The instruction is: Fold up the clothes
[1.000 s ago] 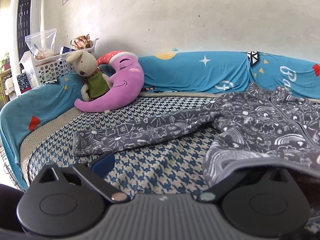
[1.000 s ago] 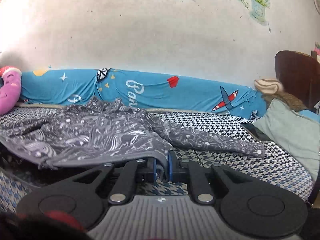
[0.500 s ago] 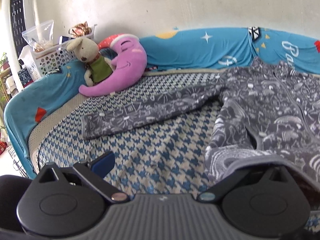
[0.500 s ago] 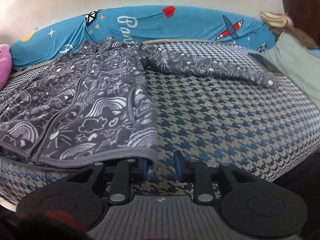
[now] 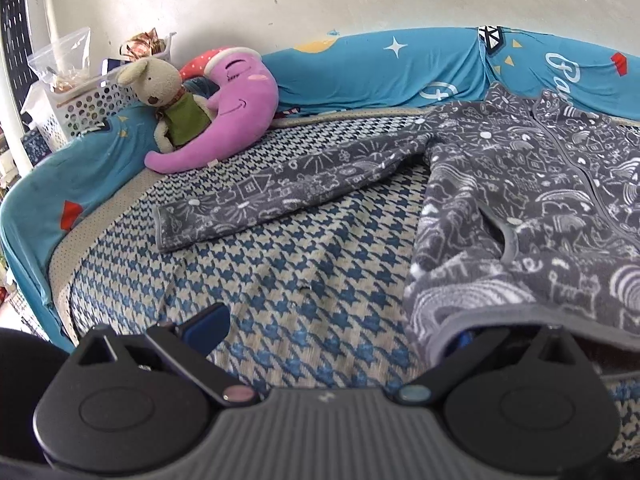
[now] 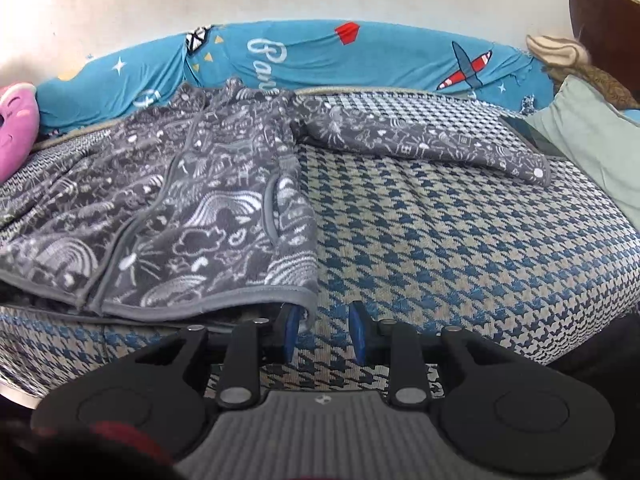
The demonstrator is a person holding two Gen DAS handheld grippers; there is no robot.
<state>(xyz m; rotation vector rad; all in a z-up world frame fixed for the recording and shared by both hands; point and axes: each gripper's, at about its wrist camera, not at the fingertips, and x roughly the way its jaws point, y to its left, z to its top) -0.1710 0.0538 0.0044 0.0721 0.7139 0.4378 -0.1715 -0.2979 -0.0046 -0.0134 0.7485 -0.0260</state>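
Note:
A grey zip jacket with white doodle print (image 5: 520,200) lies front up on the houndstooth bed cover (image 5: 312,272). Its sleeves are spread, one to the left (image 5: 280,188) and one to the right (image 6: 432,144). My left gripper (image 5: 334,332) is open wide at the near hem; the hem drapes over its right finger and hides the pad. My right gripper (image 6: 325,330) is open at the hem's other corner (image 6: 306,300). That corner hangs just in front of the left pad (image 6: 292,328), and the jaws do not clamp it.
A purple moon cushion (image 5: 236,112) and a plush rabbit (image 5: 168,100) sit at the back left, beside a white basket (image 5: 92,108). A blue padded bumper (image 6: 340,60) runs along the wall. A pale green pillow (image 6: 592,136) lies at the right edge.
My right gripper was shut on the jacket's hem a second ago; it has opened and let go. Both cameras now look down more steeply, and the jacket lies flatter on the bed.

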